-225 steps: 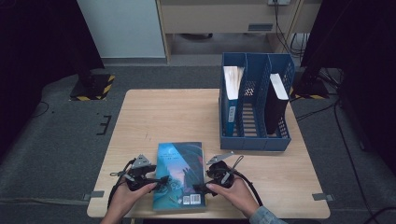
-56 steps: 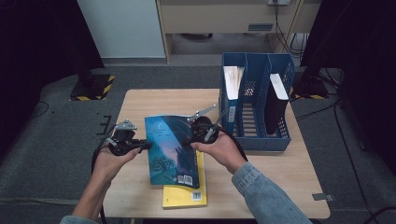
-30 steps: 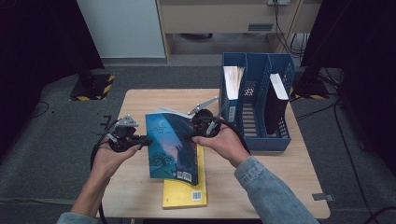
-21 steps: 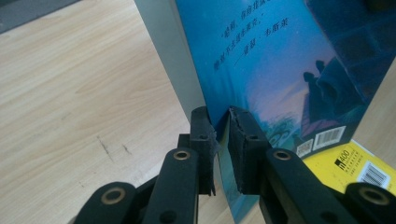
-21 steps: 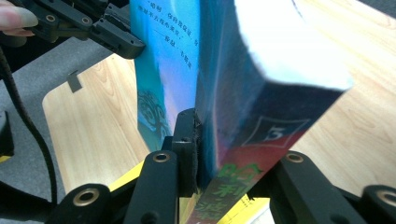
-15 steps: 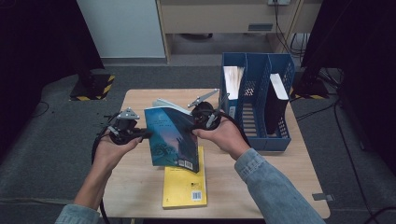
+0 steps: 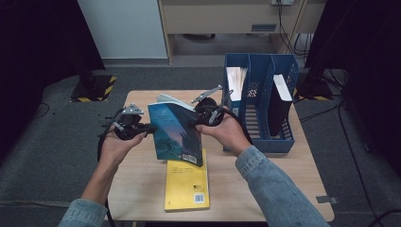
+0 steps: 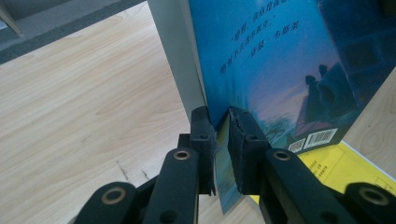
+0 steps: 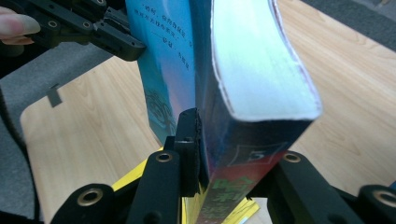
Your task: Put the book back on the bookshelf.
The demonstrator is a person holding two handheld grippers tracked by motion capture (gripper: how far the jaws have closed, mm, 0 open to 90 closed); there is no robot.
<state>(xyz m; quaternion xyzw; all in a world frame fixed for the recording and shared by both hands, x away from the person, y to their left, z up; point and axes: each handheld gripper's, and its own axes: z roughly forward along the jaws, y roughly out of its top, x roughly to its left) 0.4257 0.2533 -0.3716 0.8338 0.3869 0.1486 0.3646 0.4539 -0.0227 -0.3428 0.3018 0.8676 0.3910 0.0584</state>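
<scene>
Blue book [image 7: 176,131] lifted upright — both grippers' jaws clamping it, yellow book [image 7: 187,184] below

**Tabletop and Its Load**

A light wooden tabletop [image 7: 142,189] stood on grey carpeted floor [image 7: 42,156]. A yellow book [image 7: 187,187] lay flat on it near the person's edge, barcode at its near corner. On the right side sat a blue file rack [image 7: 265,137], its compartments open upward, holding a white-topped volume [image 7: 235,80] in the left compartment and a dark one [image 7: 279,101] in the right.
</scene>
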